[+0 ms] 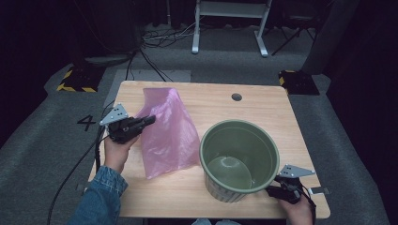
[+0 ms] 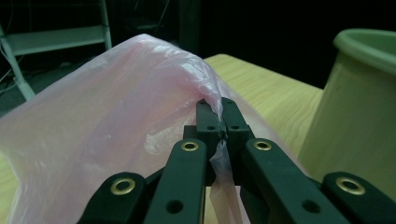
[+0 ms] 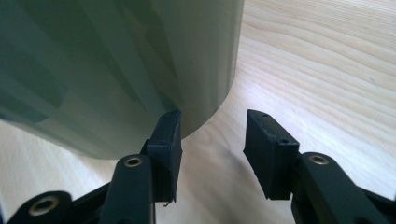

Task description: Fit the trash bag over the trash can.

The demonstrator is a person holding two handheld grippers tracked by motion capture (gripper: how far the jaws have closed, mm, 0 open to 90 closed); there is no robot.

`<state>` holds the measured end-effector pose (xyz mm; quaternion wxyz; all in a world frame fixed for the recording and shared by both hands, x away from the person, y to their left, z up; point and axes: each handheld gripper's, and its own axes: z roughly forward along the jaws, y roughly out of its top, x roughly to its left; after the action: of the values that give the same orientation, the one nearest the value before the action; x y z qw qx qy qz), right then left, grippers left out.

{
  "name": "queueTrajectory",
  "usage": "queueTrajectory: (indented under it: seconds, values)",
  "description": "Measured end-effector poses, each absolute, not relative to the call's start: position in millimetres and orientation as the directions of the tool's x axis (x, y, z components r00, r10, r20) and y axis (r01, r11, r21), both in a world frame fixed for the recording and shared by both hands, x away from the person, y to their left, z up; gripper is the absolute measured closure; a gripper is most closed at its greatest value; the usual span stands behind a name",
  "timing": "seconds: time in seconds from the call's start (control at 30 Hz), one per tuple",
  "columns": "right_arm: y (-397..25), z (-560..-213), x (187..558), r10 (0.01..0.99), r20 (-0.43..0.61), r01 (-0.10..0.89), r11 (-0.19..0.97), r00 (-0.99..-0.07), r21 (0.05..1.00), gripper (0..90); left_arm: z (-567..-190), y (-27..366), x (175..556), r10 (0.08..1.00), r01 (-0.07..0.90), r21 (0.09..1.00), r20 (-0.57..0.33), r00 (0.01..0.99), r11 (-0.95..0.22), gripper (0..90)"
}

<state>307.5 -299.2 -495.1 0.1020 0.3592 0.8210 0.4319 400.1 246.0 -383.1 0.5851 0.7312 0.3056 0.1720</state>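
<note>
**A:** Nearest the camera in the high view, the right gripper [image 1: 272, 190] sits low at the tabletop's [image 1: 263, 105] near right corner, just beside the foot of the green bin [image 1: 239, 159].

**B:** And its own view settles the jaws: spread apart, nothing between them, bare wood showing in the gap. One fingertip [image 3: 167, 135] is right up against the bin's lower wall [image 3: 116, 65]; touching or a hair off, that cannot be told.

**A:** The bin stands upright on the right half of the tabletop, mouth open to the camera, pale bottom visible inside.

**B:** Over on the left, a hand in a denim sleeve [image 1: 101, 197] holds the left gripper [image 1: 151, 119], pointing toward the middle of the tabletop.

**A:** That one is pressed together, pinching the pink plastic bag [image 1: 166, 133]. In the left gripper view the film [image 2: 116, 107] is caught between the two fingertips [image 2: 208, 122], with a strip hanging down between the jaws.

**B:** The bag is pulled up into a peak at the pinch, and the rest drapes down across the wood, its near edge just beside the bin.

**A:** Farther back, a round cable hole [image 1: 236, 97] in the tabletop, then grey floor [image 1: 225, 63], loose cables [image 1: 162, 37] and a white frame [image 1: 230, 26].
</note>
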Motion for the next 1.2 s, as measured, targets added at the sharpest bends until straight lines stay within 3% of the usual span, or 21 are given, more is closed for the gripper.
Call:
queueTrajectory:
  seconds: [0.57, 0.97, 1.2]
  values:
    - [-257.6, -501.7, 333.3, 0.634, 0.047, 0.437, 0.475, -0.772, 0.764, 56.0, -336.9, 262.1, 391.6, 0.634, 0.171, 0.973, -0.036, 0.772, -0.153, 88.7]
    - [-271.7, -503.0, 337.4, 0.664, -0.006, 0.426, 0.487, -0.748, 0.763, 46.8, -305.0, 258.0, 389.0, 0.589, 0.126, 0.974, 0.011, 0.808, -0.191, 88.7]
    - [-285.6, -502.9, 339.1, 0.695, -0.003, 0.449, 0.468, -0.719, 0.761, 46.3, -282.1, 254.6, 390.7, 0.570, 0.095, 0.978, 0.030, 0.821, -0.188, 88.7]
